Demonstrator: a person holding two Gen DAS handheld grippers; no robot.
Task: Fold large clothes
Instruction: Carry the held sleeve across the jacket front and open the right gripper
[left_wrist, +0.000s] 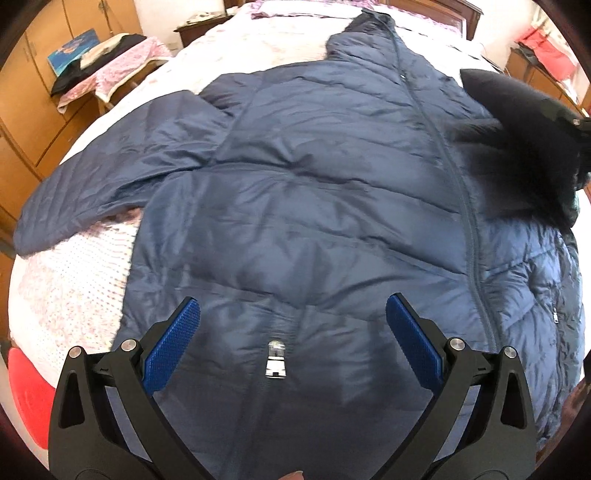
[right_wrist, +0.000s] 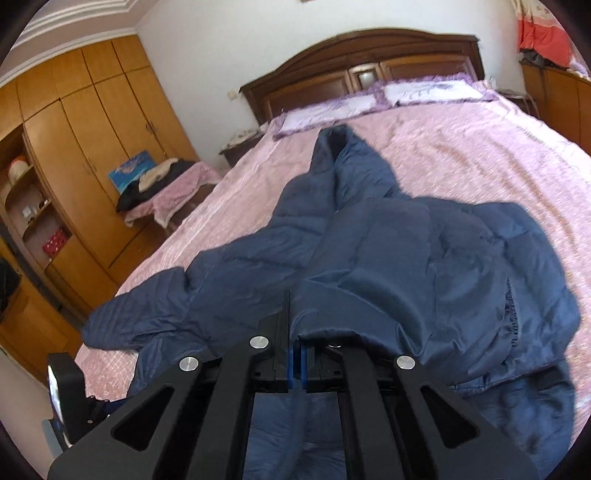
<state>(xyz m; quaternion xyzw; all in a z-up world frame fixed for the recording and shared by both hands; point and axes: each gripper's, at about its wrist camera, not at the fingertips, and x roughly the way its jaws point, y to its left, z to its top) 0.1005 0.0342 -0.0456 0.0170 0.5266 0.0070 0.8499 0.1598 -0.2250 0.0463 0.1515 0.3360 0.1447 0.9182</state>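
Observation:
A navy puffer jacket lies front up on the pink bedspread, zipped, its left sleeve spread out to the left. My left gripper is open just above the jacket's lower front, its blue pads either side of a silver zip pull. My right gripper is shut on a fold of the jacket's right side and holds it lifted over the jacket body. In the left wrist view the right gripper shows as a dark blurred shape at the right.
The bed has a dark wooden headboard and purple-edged pillows. A wooden wardrobe stands on the left, with a small table of clothes beside the bed. A red object sits at the bed's near left edge.

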